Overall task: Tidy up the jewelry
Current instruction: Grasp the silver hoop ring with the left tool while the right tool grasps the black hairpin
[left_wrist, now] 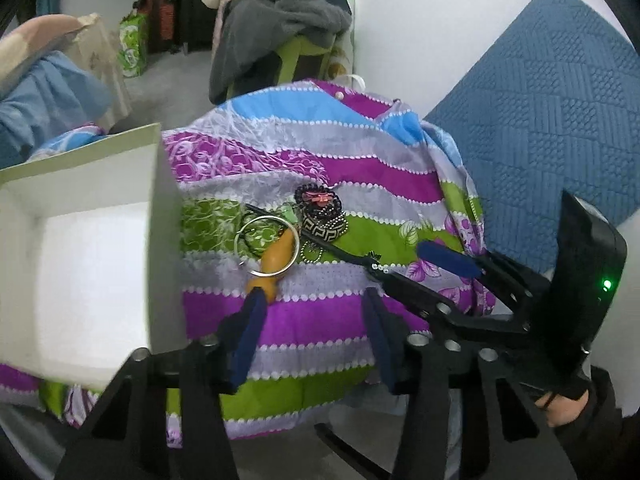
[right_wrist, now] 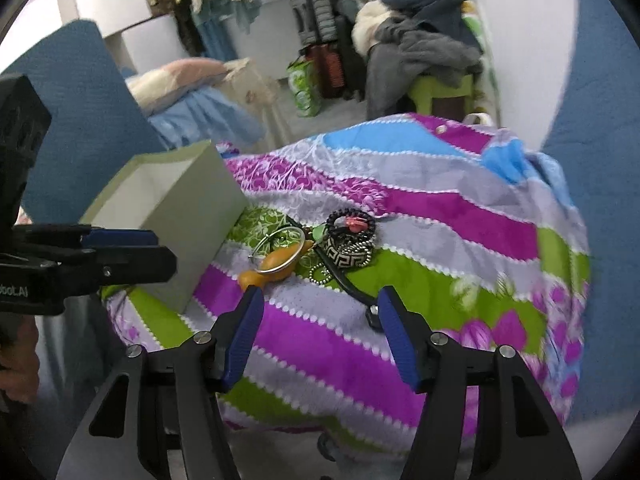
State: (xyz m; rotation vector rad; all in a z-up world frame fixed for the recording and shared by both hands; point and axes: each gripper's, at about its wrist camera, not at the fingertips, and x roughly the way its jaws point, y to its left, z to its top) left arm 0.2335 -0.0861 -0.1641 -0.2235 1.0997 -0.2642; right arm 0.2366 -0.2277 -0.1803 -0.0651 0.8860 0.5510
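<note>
A small heap of jewelry lies on the striped cloth [left_wrist: 320,312]: a silver ring [left_wrist: 267,245] over an orange piece [left_wrist: 272,264], a black bead bracelet with a pink charm [left_wrist: 318,200], a black-and-white patterned pendant [left_wrist: 324,231] on a ball chain, and a black cord [left_wrist: 340,250]. The same heap shows in the right wrist view, with the ring [right_wrist: 280,250] and bracelet [right_wrist: 351,222]. My left gripper [left_wrist: 314,300] is open, just short of the orange piece. My right gripper [right_wrist: 320,300] is open and empty, its right finger beside the cord's end [right_wrist: 374,314].
An open pale-green box [left_wrist: 160,240] with a white inside stands left of the heap; it also shows in the right wrist view [right_wrist: 192,216]. A blue quilted cushion [left_wrist: 540,100] lies at the right. A clothes-laden chair [left_wrist: 280,20] and bags stand behind.
</note>
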